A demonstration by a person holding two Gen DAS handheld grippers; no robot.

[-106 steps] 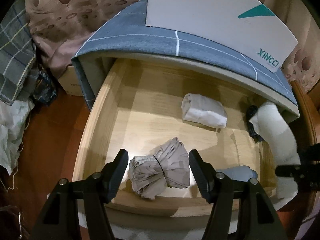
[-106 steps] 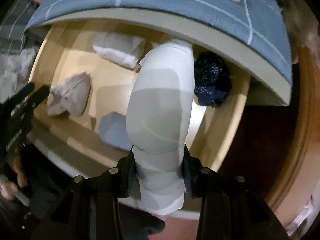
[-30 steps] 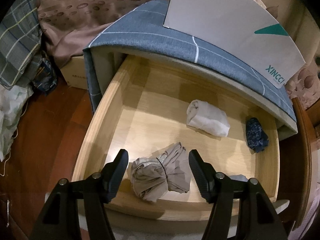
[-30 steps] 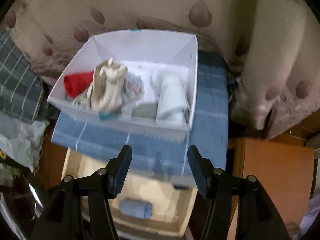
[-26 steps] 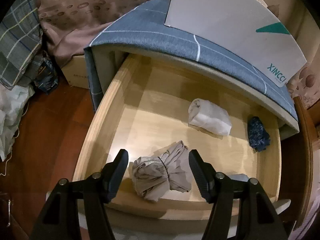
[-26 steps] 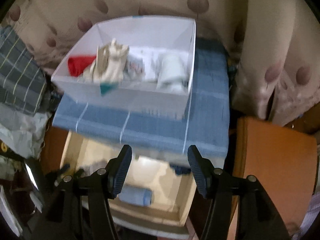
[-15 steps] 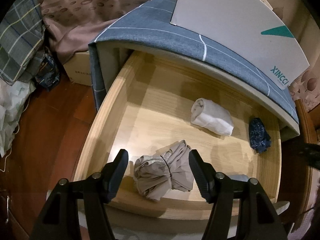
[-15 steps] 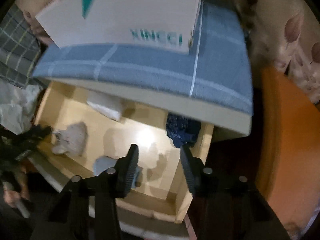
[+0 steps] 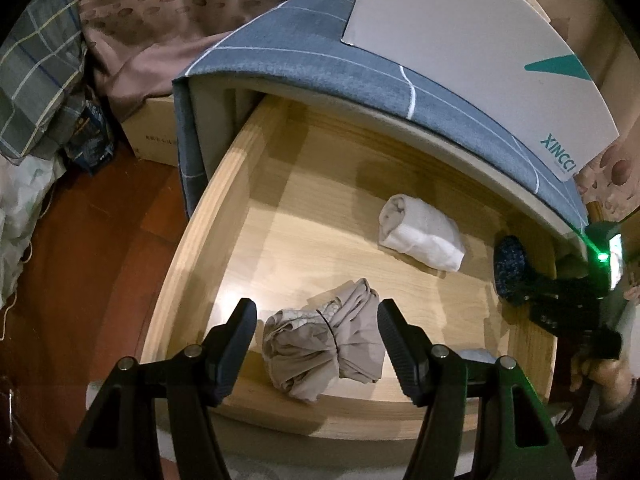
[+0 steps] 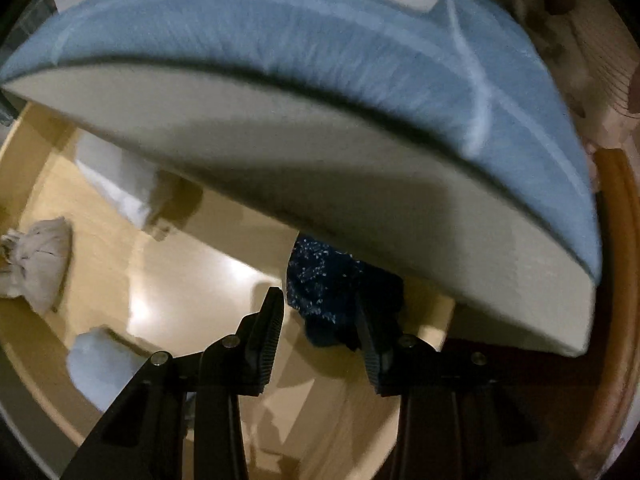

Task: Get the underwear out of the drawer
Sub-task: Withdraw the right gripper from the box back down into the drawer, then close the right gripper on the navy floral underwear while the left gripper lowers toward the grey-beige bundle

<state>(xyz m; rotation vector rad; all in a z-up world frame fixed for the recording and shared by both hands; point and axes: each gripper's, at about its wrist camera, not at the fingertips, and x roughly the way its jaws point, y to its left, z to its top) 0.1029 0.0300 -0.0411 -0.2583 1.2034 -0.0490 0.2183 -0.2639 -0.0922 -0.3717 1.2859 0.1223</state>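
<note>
In the left wrist view, the pale wooden drawer (image 9: 192, 248) is seen pulled open beneath a grey-blue checked cushion top (image 9: 320, 68) on which a white cardboard box (image 9: 460, 40) stands. The left gripper (image 9: 316, 332) is held wide open above a crumpled beige bundle of underwear (image 9: 324, 352), which lies between the jaws in the picture but is not touched; a rolled white garment (image 9: 420, 236) lies farther back, and a dark blue speckled bundle (image 9: 510, 264) sits at the far right corner, where the right gripper (image 9: 520, 294) is seen reaching. In the right wrist view, the dark blue speckled bundle (image 10: 332, 300) lies straight ahead of the right gripper (image 10: 320, 320), tucked partly under the overhanging top, its length running away from the camera; the jaws are closing with the bundle between them, and contact cannot be confirmed through the blur. Compared with a second ago, when the right gripper looked down into the box from above, it has been lowered into the drawer and narrowed, while the left gripper has stayed put.
</note>
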